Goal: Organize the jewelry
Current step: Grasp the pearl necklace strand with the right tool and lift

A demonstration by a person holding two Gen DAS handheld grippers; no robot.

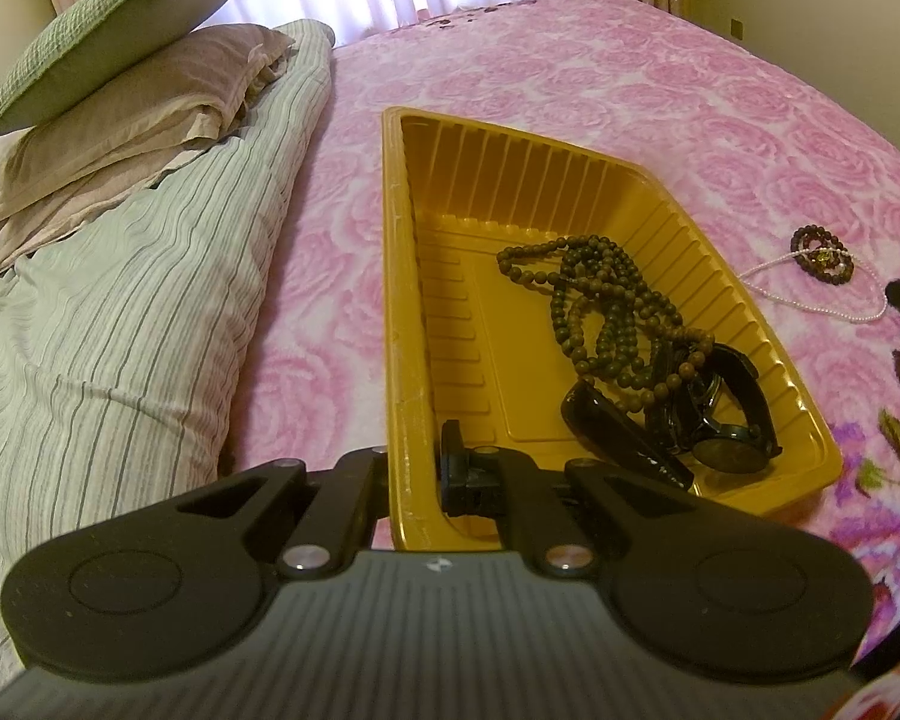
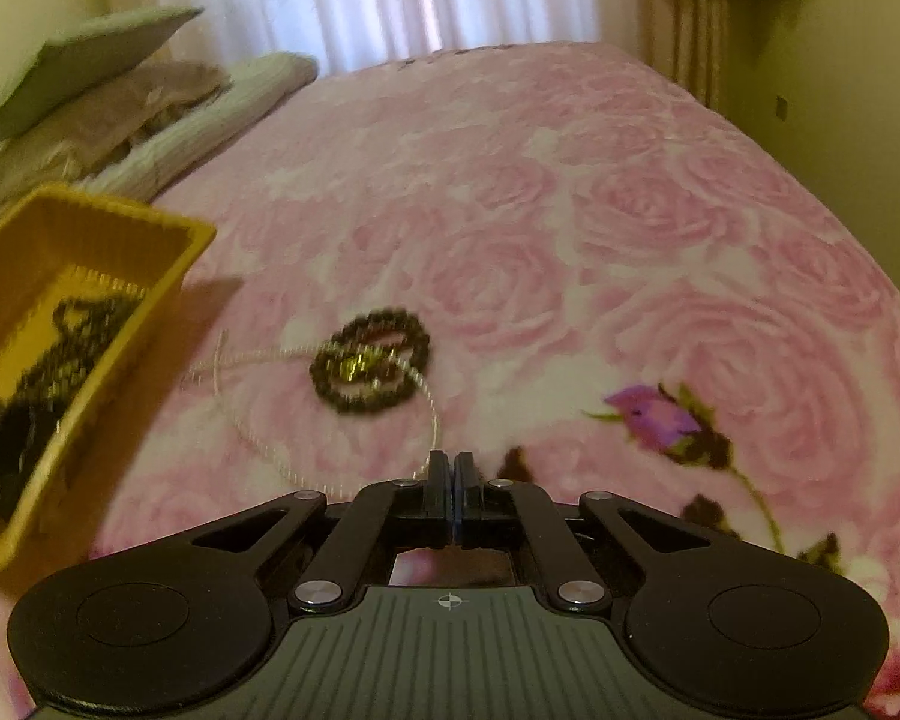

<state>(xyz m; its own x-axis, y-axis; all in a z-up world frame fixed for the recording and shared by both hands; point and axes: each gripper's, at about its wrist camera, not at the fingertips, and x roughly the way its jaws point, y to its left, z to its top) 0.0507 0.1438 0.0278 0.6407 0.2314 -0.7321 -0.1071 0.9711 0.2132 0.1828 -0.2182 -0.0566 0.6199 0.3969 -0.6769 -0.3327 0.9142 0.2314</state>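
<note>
Tray steadied, pearl strand pinched.
Yellow tray (image 1: 402,324) wall is clamped by left gripper (image 1: 417,480) for loading; pearl chain (image 2: 432,420) is nipped by the closed right gripper (image 2: 453,468) near the bed's front edge.

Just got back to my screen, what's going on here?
Jewelry is being sorted into a yellow tray on the bed. The left tongs are clamped on the tray's near rim. Green beads and watches are already inside. The right tongs are shut at the thin pearl chain by the dark bracelets.
</note>
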